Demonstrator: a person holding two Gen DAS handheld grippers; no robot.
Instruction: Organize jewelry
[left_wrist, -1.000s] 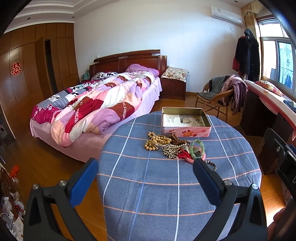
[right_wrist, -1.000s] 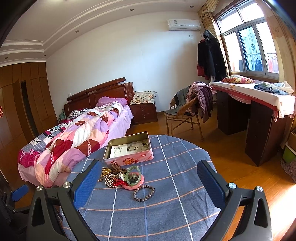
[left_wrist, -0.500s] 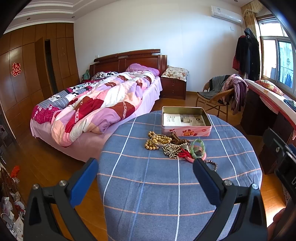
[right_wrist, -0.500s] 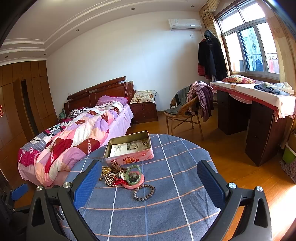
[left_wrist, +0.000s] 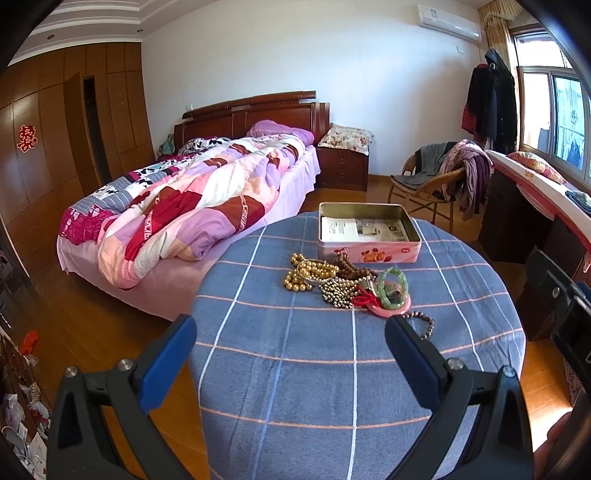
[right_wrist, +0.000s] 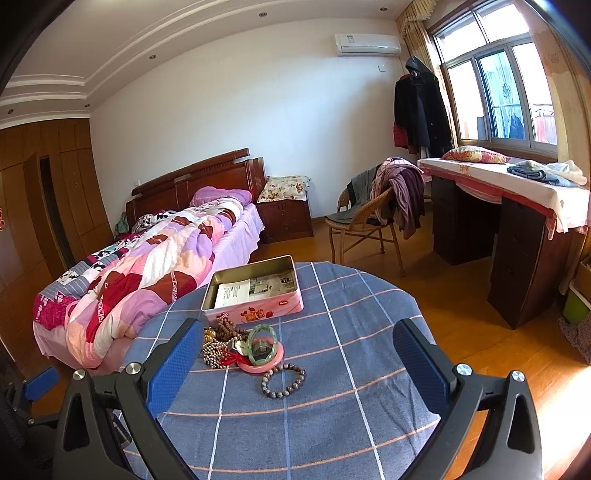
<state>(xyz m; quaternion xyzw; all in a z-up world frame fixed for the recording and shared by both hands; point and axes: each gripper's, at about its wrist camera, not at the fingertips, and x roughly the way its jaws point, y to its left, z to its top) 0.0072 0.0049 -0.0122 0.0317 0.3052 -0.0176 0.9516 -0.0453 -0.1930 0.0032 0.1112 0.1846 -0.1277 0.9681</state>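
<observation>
Approach step: left gripper (left_wrist: 290, 334) and right gripper (right_wrist: 295, 338) hovering wide, empty, near jewelry pile (right_wrist: 242, 345); next, gripping one bracelet (right_wrist: 283, 380) for far tin (right_wrist: 255, 291).

Blue finger (right_wrist: 173, 363) covers part of the bead pile (right_wrist: 218, 347); tin (left_wrist: 367, 232) paper's print too small to read; table's (right_wrist: 332, 424) near edge cut off.

My right gripper (right_wrist: 291, 354) has edged closer to the jewelry pile (right_wrist: 240, 345) on the table (right_wrist: 332, 406), tin (right_wrist: 255, 291) and beads sitting lower in view; my left gripper's (left_wrist: 290, 350) view has barely shifted.
</observation>
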